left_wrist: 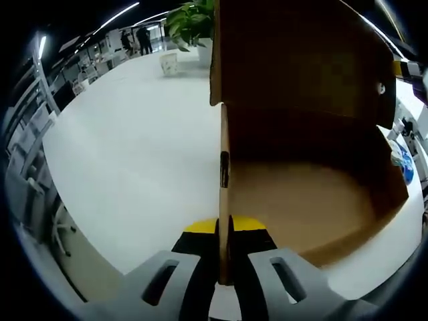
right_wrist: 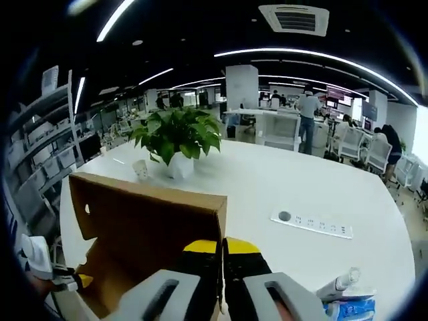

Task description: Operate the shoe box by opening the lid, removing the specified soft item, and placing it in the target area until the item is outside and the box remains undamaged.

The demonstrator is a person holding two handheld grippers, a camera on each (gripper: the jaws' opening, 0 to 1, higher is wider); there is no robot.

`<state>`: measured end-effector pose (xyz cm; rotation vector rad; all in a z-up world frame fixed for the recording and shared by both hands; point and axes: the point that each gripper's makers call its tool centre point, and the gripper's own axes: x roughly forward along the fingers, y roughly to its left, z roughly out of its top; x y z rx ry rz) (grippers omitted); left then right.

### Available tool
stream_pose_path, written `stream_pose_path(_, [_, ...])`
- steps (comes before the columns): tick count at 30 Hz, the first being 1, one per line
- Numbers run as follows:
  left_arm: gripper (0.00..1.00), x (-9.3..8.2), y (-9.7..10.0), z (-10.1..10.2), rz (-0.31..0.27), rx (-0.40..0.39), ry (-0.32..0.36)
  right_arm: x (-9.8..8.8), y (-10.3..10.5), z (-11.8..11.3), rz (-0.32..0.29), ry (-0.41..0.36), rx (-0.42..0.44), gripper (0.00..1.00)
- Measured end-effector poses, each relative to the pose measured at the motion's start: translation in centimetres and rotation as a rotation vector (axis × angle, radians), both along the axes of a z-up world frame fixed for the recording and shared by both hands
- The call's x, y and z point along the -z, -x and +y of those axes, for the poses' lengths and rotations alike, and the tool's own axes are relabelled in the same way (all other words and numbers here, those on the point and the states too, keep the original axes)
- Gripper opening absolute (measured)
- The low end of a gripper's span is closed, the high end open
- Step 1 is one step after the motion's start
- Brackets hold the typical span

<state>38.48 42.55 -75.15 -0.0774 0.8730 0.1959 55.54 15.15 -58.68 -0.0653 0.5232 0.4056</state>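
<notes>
— Where was the shoe box (left_wrist: 301,167) at that moment?

— On the white table (left_wrist: 134,154), open and tipped so that my left gripper view looked straight into it. From twelve to four o'clock in that view I saw its brown inner walls and bare cardboard floor. I could make out no soft item in the part I could see.

— And your left gripper (left_wrist: 224,267)?

— Closed down on the box's side wall, which stood edge-on between the jaws at six o'clock. I judged that grip was there to steady the box.

— The right one?

— My right gripper (right_wrist: 222,281) was pinched on another cardboard edge, jaws nearly together with the panel (right_wrist: 147,221) spreading toward eight o'clock in the right gripper view. Whether that was lid or wall, I could not tell. Holding from two sides would have kept the box from sliding or creasing.

— What lay around it?

— A potted plant (right_wrist: 177,137) at eleven o'clock beyond the box, a white power strip (right_wrist: 311,224) at three, and a bottle and blue packet (right_wrist: 348,301) at five.
</notes>
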Motion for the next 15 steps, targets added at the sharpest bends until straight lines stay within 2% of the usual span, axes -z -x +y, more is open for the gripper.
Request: stream_pose_path(15, [0.03, -0.1, 0.0, 0.0, -0.007, 0.005, 0.001, 0.1, 3.9, -0.9, -0.074, 0.025, 0.009, 0.0])
